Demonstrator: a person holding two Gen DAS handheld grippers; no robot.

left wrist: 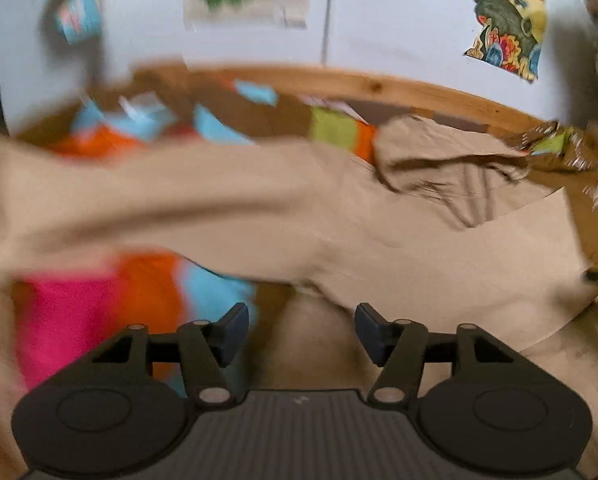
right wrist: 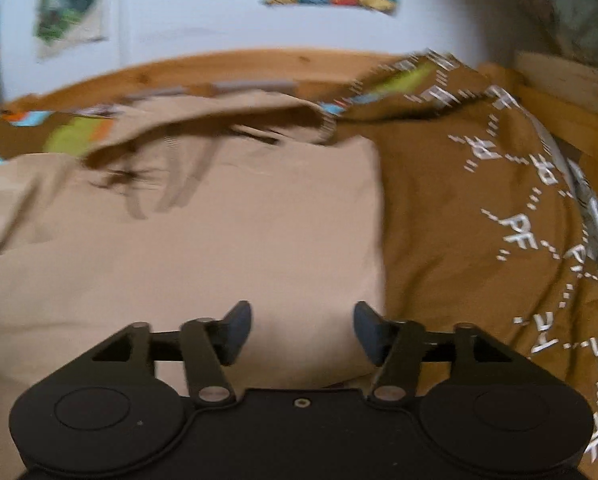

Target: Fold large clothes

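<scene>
The beige garment [right wrist: 227, 240] lies on the brown bedspread [right wrist: 459, 208], its right side seemingly folded to a straight edge while its left sleeve sprawls unfolded. Above it, left gripper [left wrist: 301, 334] and right gripper [right wrist: 302, 332] gape, holding nothing.

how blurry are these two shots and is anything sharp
Left wrist view: heavy motion smear over the beige garment and colourful bedding; only the left tool is crisp. Right wrist view: milder blur, bedspread lettering still legible, right tool sharp; fisheye bends the headboard.
</scene>
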